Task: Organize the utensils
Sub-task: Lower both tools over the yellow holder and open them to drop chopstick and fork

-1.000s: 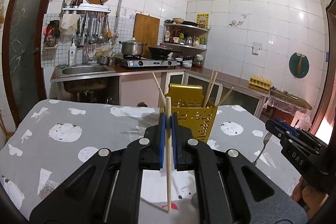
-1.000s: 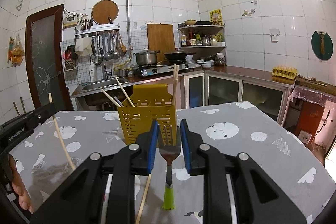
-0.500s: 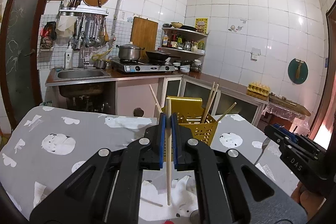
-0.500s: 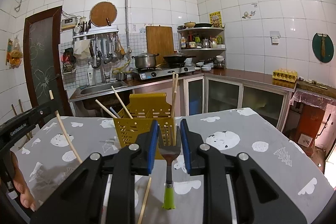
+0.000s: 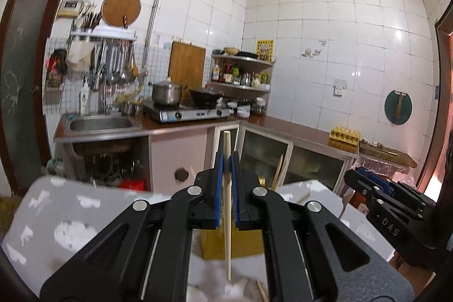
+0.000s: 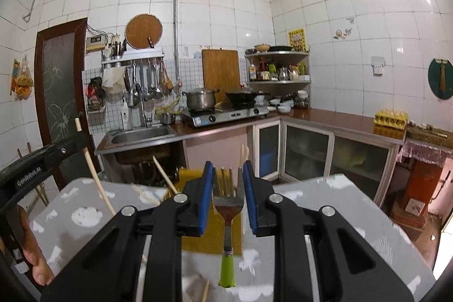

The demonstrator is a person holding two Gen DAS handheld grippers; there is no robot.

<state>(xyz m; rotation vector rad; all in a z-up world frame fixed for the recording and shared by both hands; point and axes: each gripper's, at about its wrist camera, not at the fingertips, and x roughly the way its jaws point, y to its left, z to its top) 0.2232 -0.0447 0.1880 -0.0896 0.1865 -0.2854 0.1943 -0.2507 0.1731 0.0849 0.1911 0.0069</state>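
The pale wooden chopstick point(image 5: 227, 205) stands upright, pinched in the left claw point(image 5: 226, 160), above the yellow perforated plastic utensil caddy point(image 6: 211, 220) on the grey patterned bench point(image 6: 334, 205). The green-handled metal fork point(image 6: 228, 220), tines up, is clamped in the right claw point(image 6: 228, 174) just before that caddy; both claws point nearly level.

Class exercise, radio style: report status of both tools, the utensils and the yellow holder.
Left tool shut on chopstick, upright. Right tool shut on fork, tines up, green handle down. Yellow holder ahead on table, chopsticks already inside. Nothing blocking.
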